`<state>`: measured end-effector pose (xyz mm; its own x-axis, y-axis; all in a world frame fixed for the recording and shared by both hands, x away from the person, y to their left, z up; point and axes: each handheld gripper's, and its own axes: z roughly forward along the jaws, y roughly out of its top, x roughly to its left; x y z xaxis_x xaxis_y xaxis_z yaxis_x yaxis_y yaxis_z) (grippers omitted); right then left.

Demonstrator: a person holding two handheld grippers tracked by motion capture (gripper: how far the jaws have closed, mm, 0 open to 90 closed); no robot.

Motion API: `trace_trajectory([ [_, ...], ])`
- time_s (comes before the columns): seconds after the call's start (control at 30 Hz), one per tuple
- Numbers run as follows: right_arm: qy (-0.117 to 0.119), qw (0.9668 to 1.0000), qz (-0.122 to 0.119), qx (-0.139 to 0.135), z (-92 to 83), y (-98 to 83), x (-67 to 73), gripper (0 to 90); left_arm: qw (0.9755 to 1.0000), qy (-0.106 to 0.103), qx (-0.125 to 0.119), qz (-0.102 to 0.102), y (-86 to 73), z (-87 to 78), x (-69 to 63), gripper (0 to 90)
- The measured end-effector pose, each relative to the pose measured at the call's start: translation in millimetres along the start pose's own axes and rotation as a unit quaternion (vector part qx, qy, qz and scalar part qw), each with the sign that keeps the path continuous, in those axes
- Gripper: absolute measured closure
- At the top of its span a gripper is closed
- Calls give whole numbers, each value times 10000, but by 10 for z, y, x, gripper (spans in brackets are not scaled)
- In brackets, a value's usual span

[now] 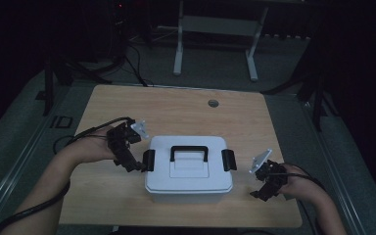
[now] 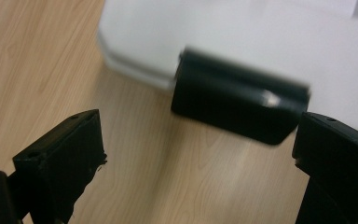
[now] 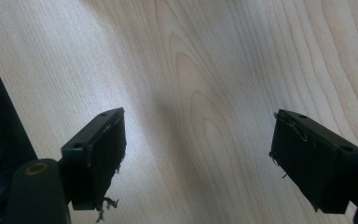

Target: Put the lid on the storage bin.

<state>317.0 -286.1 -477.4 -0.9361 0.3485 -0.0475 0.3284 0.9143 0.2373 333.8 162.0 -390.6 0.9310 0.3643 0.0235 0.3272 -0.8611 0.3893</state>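
Fingers of the left gripper were spread wide and held nothing, and the black latch on the left end of the white box was seen just ahead of them. One finger sat close to the latch, but a touch could not be made out. The box stood in the middle of the worktop, lid on, with its black handle on top. The right gripper was held apart from the box, over bare wood, and its fingers were spread wide too. It was judged that the latch was about to be flipped open. For that, the latch's loose edge should be caught and pulled slowly, so the box is not pushed away.
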Motion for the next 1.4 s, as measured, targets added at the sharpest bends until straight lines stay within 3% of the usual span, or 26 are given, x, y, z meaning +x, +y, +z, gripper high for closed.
trace_trajectory([
  [0.23, -28, 10000, 51, 2, -2, -19, -5, 175, 9997, 42, -98, -208, -306, 13, 14, 19],
  [0.43, -35, 10000, 59, -25, 1, -27, -5, 175, 9988, 72, -342, -341, -529, -20, -19, 19],
  [0.57, -49, 10000, 65, -9, 8, -39, -6, 175, 9989, 114, -252, -388, -665, 12, -41, 19],
  [1.0, -30, 9999, 82, -54, 45, -49, -15, 175, 9987, 35, -184, -480, -956, 241, -89, 19],
  [1.17, -47, 9999, 108, -69, 49, -64, -18, 175, 9973, -3, -455, -583, -1072, 310, -111, 19],
  [1.4, -65, 9999, 114, -85, 49, -85, -22, 175, 9968, 107, -475, -630, -1224, 437, -147, 19],
])
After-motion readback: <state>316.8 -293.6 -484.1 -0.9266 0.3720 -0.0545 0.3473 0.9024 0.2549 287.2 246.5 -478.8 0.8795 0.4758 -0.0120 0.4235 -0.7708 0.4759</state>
